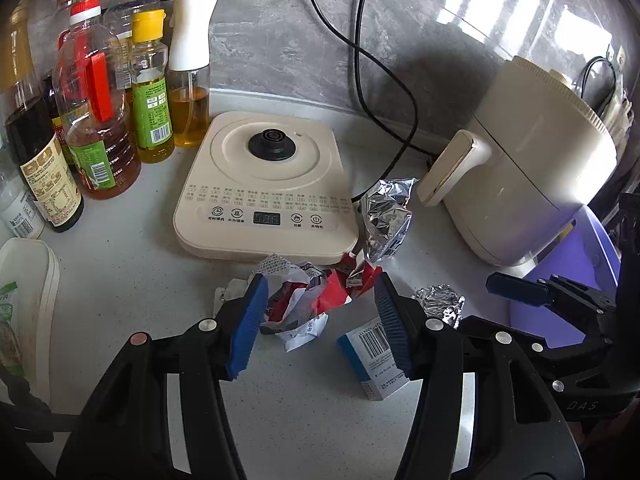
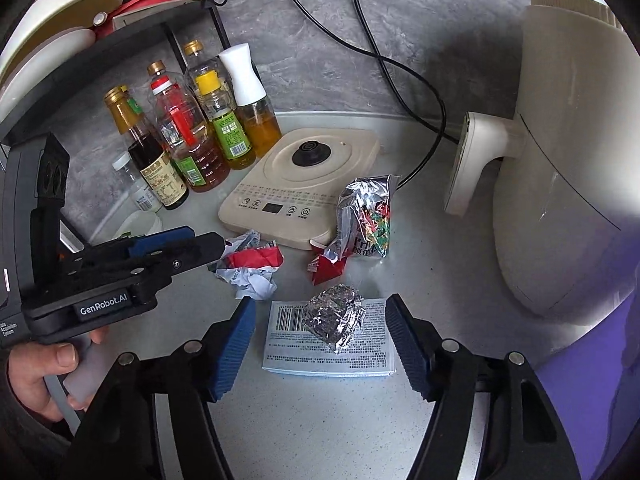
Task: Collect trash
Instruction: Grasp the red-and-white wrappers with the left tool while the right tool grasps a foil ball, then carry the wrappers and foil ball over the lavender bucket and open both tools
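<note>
Trash lies on the grey counter point(image 1: 132, 280). A crumpled red-and-white wrapper point(image 1: 298, 306) sits between the open fingers of my left gripper point(image 1: 320, 320); it also shows in the right wrist view point(image 2: 252, 268). A foil ball point(image 2: 334, 316) rests on a white-and-blue carton point(image 2: 328, 356), both between the open fingers of my right gripper point(image 2: 322, 344). The carton point(image 1: 370, 354) and foil ball point(image 1: 440, 304) show in the left wrist view too. A silver snack bag point(image 2: 366, 216) and a small red wrapper point(image 2: 326, 266) lie beyond.
A cream kettle base point(image 1: 264, 184) sits behind the trash, with oil and sauce bottles point(image 1: 100, 128) to its left and a cream air fryer point(image 1: 536, 168) to the right. A purple bin point(image 1: 572, 280) stands at the right. Black cables point(image 1: 380, 92) run along the wall.
</note>
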